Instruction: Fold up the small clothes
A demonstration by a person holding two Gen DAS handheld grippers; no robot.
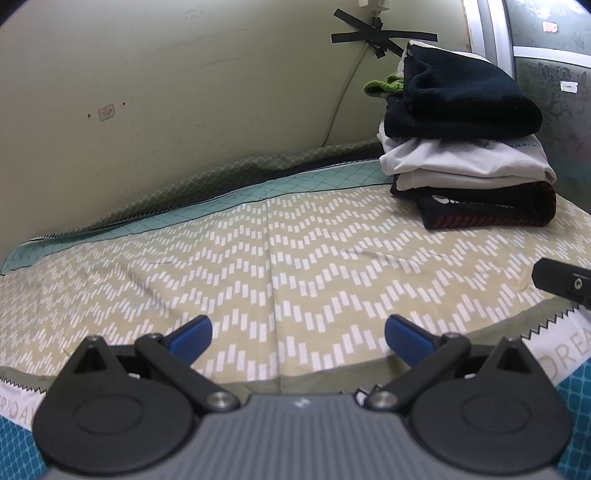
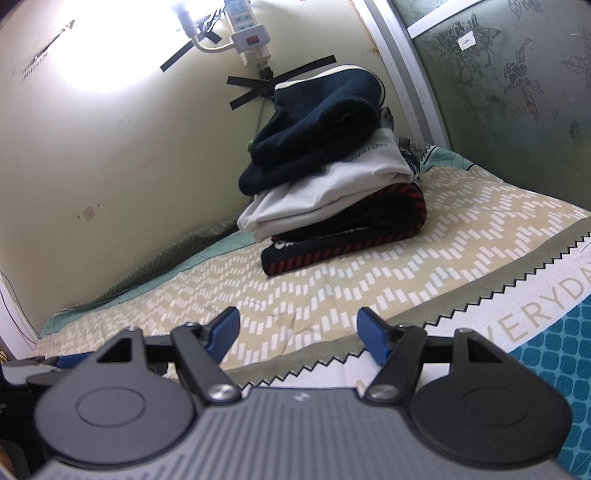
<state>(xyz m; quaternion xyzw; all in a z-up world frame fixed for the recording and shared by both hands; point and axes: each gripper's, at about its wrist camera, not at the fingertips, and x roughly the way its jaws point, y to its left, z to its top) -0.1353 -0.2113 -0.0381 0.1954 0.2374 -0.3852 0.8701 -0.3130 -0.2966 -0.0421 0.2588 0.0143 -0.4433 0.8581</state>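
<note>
A stack of folded clothes (image 1: 465,147) sits at the far right of the bed: a dark navy fleece piece (image 1: 461,99) on top, a white garment (image 1: 461,162) under it, a black piece with red stripes (image 1: 487,210) at the bottom. The stack also shows in the right wrist view (image 2: 332,177). My left gripper (image 1: 297,338) is open and empty, low over the patterned sheet. My right gripper (image 2: 297,334) is open and empty, well short of the stack. Part of the right gripper (image 1: 561,282) shows at the right edge of the left wrist view.
The bed has a beige sheet with white zigzag dashes (image 1: 258,266) and a teal border (image 2: 561,332). A pale wall (image 1: 184,92) runs behind, with a power strip (image 2: 247,26) and taped cable (image 1: 376,33). A green item (image 1: 384,85) lies behind the stack.
</note>
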